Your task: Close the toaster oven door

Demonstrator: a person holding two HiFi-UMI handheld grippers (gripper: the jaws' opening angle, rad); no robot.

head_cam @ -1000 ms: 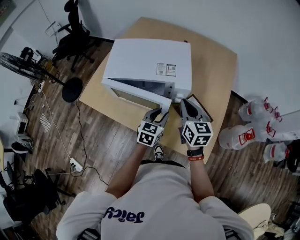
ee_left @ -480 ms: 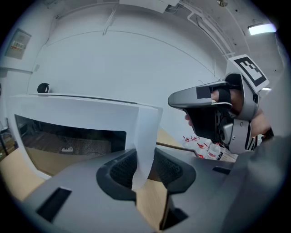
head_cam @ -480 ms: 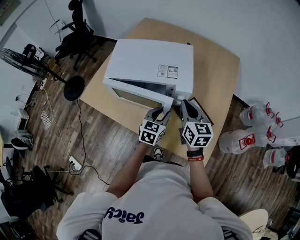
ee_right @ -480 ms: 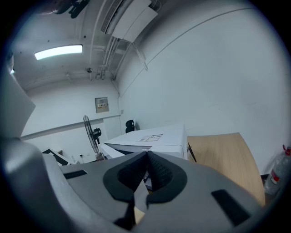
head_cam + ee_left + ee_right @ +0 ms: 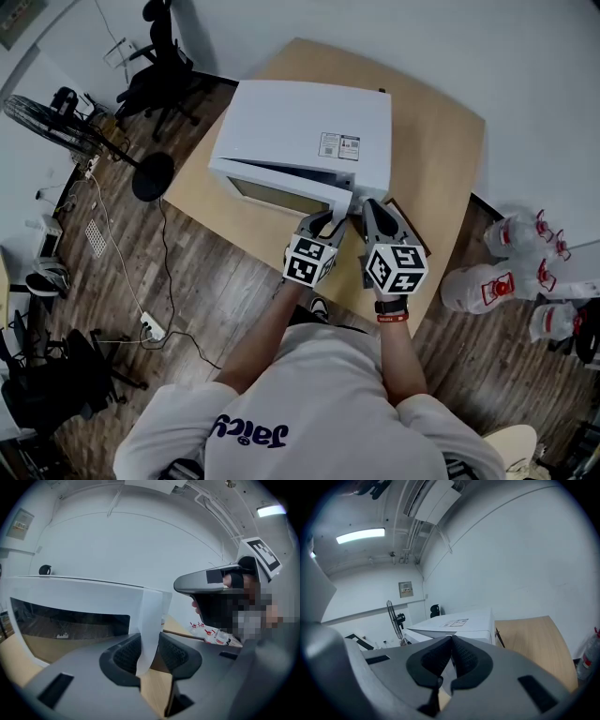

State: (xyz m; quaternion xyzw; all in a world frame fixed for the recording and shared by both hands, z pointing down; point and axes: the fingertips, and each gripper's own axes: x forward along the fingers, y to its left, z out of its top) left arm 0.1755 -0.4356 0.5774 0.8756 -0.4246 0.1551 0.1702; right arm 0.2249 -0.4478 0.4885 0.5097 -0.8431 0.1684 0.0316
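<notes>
One toaster oven point(image 5: 300, 122) sits on the counter point(image 5: 436, 159). At its front, the left hand-held gripper point(image 5: 323, 221) clamps its single door point(image 5: 281, 193); the right hand-held gripper point(image 5: 372, 208) is pinched together, empty.

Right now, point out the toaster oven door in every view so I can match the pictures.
Head view: toaster oven door at centre, ajar, on the oven's near side.
Left gripper view: the door fills the left half; its right edge stands in the left gripper's jaws.
Right gripper view: only a white sliver left of centre, probably the door.
Shared landmark: the wooden table.
</notes>
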